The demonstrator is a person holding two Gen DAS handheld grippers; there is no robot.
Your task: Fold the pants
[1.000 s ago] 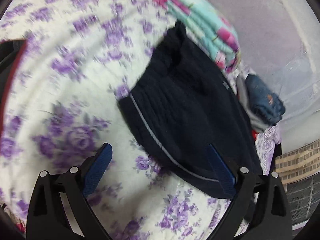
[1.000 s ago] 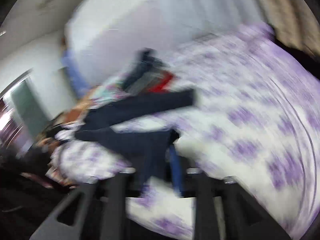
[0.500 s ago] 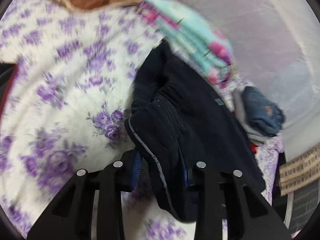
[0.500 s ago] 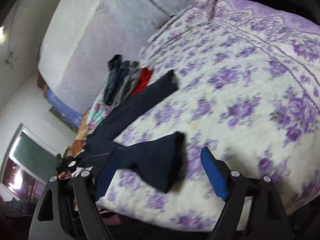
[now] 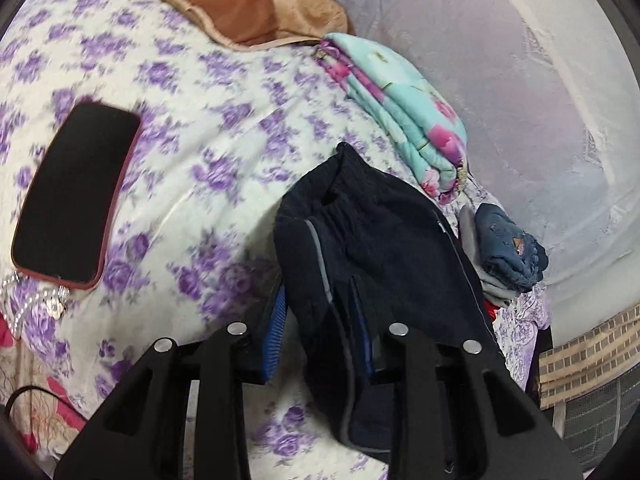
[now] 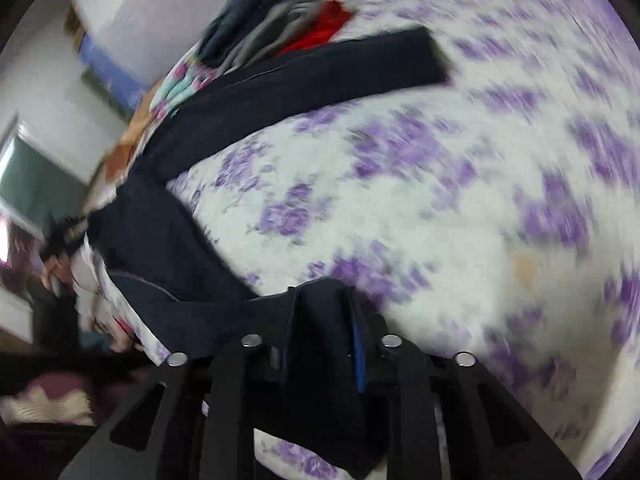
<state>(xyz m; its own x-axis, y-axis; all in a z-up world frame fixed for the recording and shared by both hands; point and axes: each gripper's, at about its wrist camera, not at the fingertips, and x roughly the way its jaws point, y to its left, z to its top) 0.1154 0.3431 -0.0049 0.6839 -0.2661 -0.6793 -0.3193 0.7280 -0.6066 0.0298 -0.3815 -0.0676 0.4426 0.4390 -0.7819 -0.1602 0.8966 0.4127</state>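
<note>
Dark navy pants (image 5: 384,248) with a grey side stripe lie on a bed with a purple flowered sheet (image 5: 192,128). My left gripper (image 5: 320,320) is shut on the waist end, which bunches up between the blue pads. In the right wrist view the pants (image 6: 280,92) spread in a V, one leg reaching far across the bed. My right gripper (image 6: 320,336) is shut on the near leg's hem, which drapes over the fingers.
A black pad with a red edge (image 5: 72,196) lies at the left. A brown cushion (image 5: 248,4), a folded turquoise blanket (image 5: 404,112) and folded clothes (image 5: 504,248) sit along the wall. The same clothes pile (image 6: 280,16) shows beyond the far leg.
My left gripper closed on the waist end and lifted it. My right gripper went from open beside the near leg's hem to shut on it.
</note>
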